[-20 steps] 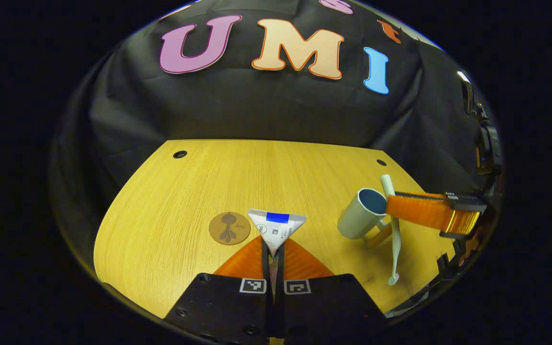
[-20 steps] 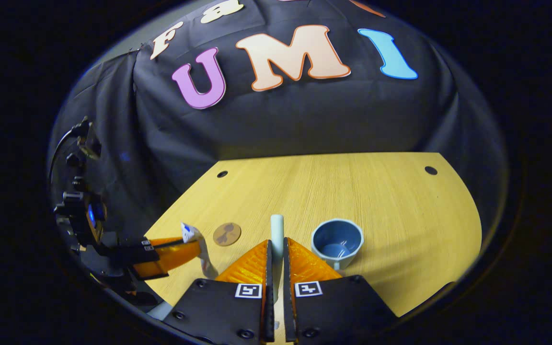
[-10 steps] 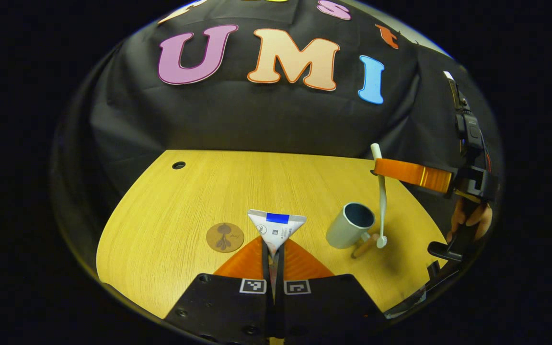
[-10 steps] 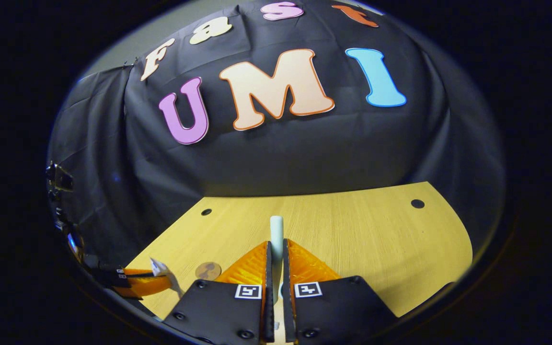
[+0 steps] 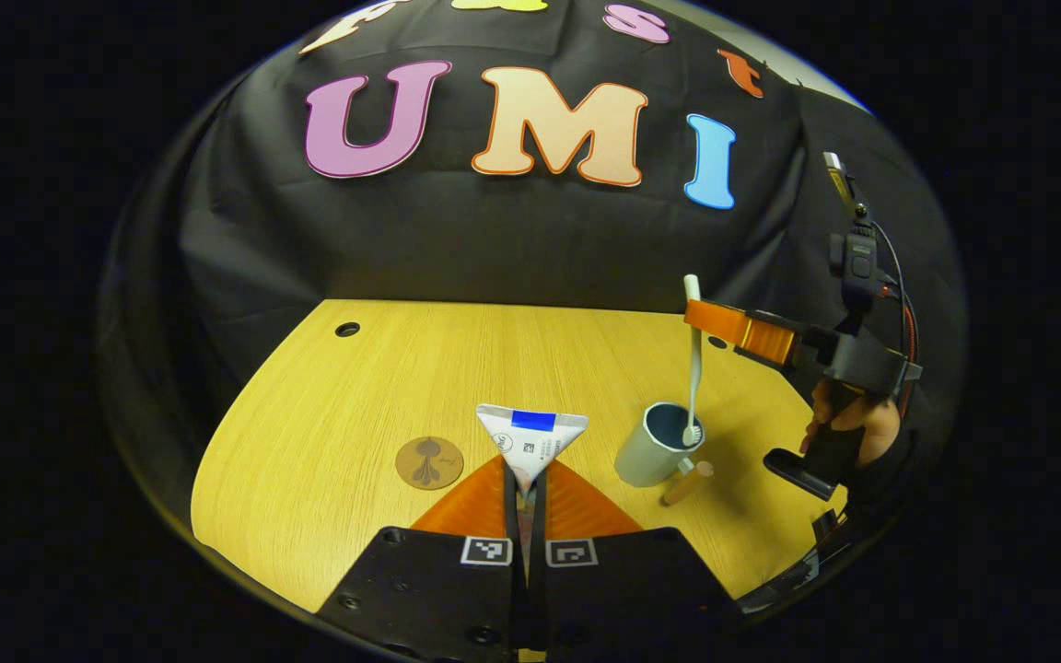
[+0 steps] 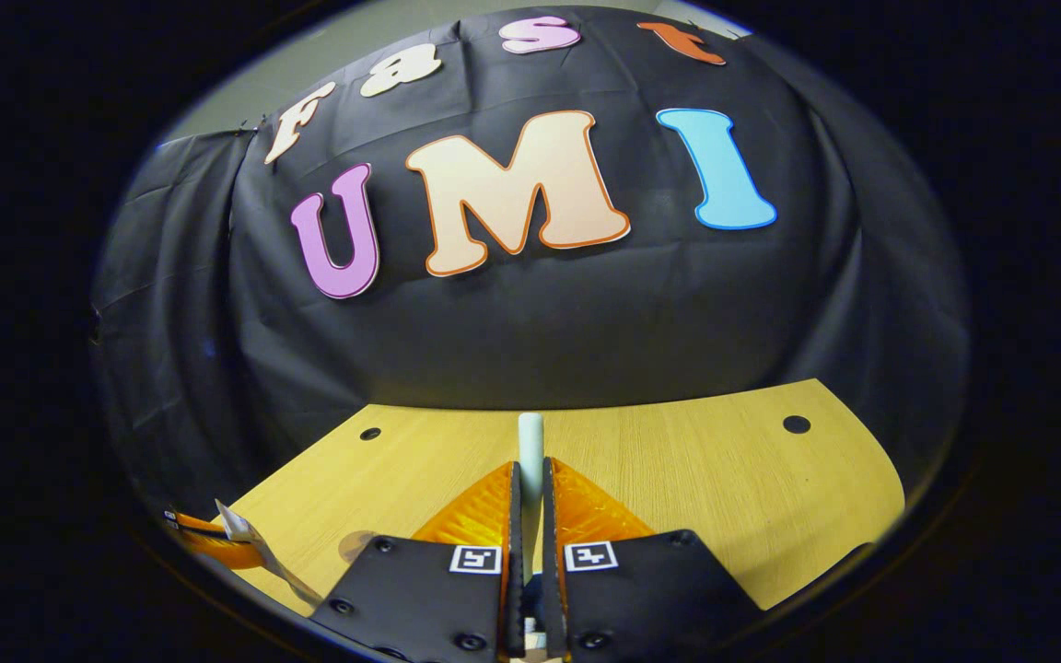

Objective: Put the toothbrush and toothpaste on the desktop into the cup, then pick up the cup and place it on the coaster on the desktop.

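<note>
Jaws on the left gripper are pinched tight on the toothpaste, a soft white tube with a blue band whose flat crimped end fans out into a triangle above the ribbed fingers; the lower part of the tube is swallowed between them, so no idea where the cap is. Just past it on the wood-grain desk lies the coaster, a thin round brown disc with a dark leafy print. To the right stands the cup, smooth, pale outside and blue inside, with a wooden peg-like handle sticking out low on its side. Farther off, the right gripper, held by a hand, has its jaws closed on the toothbrush, a slim pale stick hanging straight down with its brush end just inside the cup's mouth. Half a second ago that end was outside the cup next to the handle, and the gripper sat further right. In the right gripper view the jaws squeeze the rounded pale handle, which pokes up above the fingertips; the cup is below the camera and hidden, and the coaster is a blurry sliver at the edge.
</note>
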Demonstrator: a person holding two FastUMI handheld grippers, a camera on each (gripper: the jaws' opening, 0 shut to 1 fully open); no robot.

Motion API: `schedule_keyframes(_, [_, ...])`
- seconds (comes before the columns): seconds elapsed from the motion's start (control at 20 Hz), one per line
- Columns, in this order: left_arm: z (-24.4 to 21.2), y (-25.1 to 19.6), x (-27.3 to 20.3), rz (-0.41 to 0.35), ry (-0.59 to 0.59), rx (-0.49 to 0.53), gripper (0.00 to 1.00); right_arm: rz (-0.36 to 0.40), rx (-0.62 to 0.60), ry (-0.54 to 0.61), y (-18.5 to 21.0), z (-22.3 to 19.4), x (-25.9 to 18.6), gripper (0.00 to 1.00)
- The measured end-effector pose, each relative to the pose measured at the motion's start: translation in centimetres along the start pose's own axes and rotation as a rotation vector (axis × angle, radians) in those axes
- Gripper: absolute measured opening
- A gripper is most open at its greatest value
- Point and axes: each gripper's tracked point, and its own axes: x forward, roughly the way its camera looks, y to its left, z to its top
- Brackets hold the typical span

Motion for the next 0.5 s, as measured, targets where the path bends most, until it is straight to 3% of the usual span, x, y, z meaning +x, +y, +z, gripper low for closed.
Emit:
schedule_keyframes(0.3, [2.1,-1.5,0.4,-0.003,-0.028,0.004,0.0,-0.003,-0.01,0.077,-1.1,-3.7,0.5,0.11])
schedule_keyframes(0.45, [3.1,-2.9,1.0,-0.019,-0.043,0.014,0.0,0.018,-0.012,0.1,-1.2,-4.8,-0.4,0.37])
schedule_keyframes(0.5, [3.4,-3.5,1.3,-0.027,-0.047,0.016,0.0,0.032,-0.016,0.113,-1.2,-5.3,-0.9,0.58])
